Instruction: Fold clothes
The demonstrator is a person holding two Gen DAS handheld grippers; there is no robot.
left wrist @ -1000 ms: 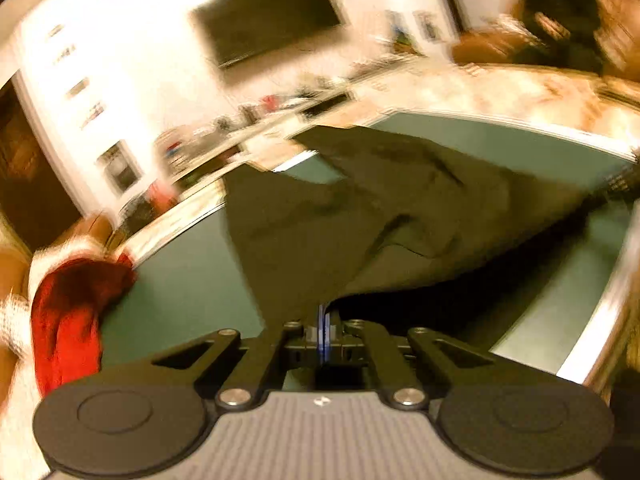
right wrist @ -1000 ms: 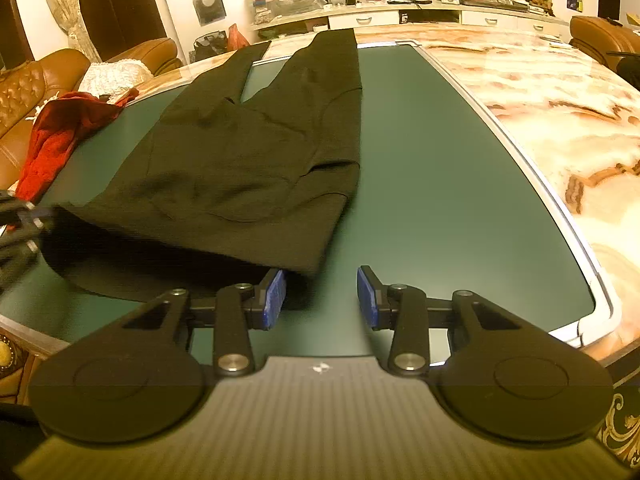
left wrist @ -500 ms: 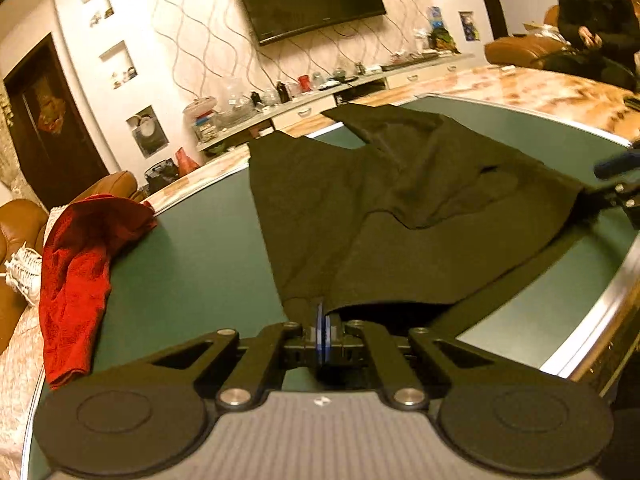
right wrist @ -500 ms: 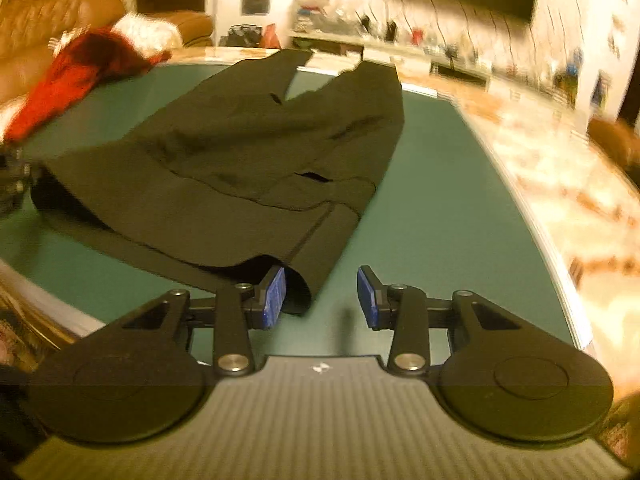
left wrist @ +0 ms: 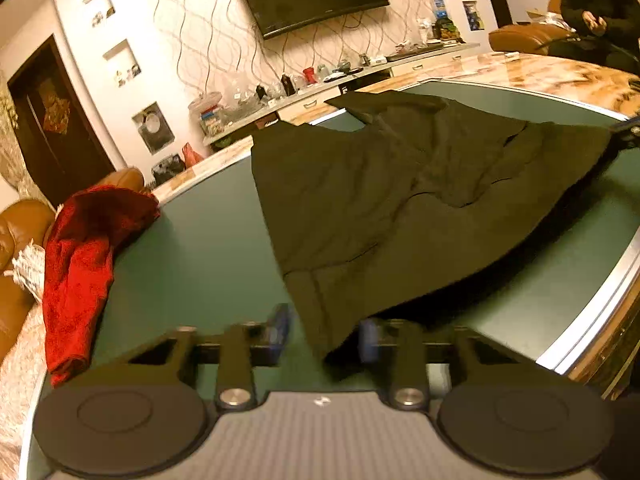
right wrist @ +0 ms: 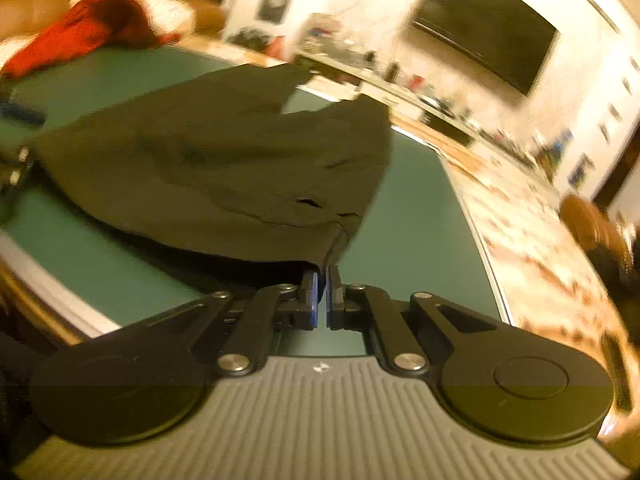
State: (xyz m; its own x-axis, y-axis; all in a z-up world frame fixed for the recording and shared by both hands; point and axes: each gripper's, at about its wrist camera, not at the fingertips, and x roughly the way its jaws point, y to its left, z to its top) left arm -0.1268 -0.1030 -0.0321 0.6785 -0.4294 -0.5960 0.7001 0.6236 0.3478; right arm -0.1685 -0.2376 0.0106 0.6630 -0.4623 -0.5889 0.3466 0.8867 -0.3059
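A dark garment [left wrist: 400, 208] with two legs lies spread on the green table mat [left wrist: 200, 248]. Its near corner hangs between the blurred pads of my left gripper [left wrist: 324, 336], whose jaws are opening and do not press on it. The opposite corner of the dark garment [right wrist: 224, 160] is pinched in my right gripper [right wrist: 322, 296], which is shut on it just above the mat [right wrist: 408, 216]. That view is tilted and blurred.
A red cloth [left wrist: 80, 264] lies at the mat's left edge beside a brown sofa [left wrist: 20, 232]. A metal rim [left wrist: 592, 320] and marble tabletop [left wrist: 560, 76] border the mat. A seated person [left wrist: 596, 12] is at the far right.
My left jaws have parted and released the garment's corner. My right jaws have closed on the other corner, and the right view has rolled.
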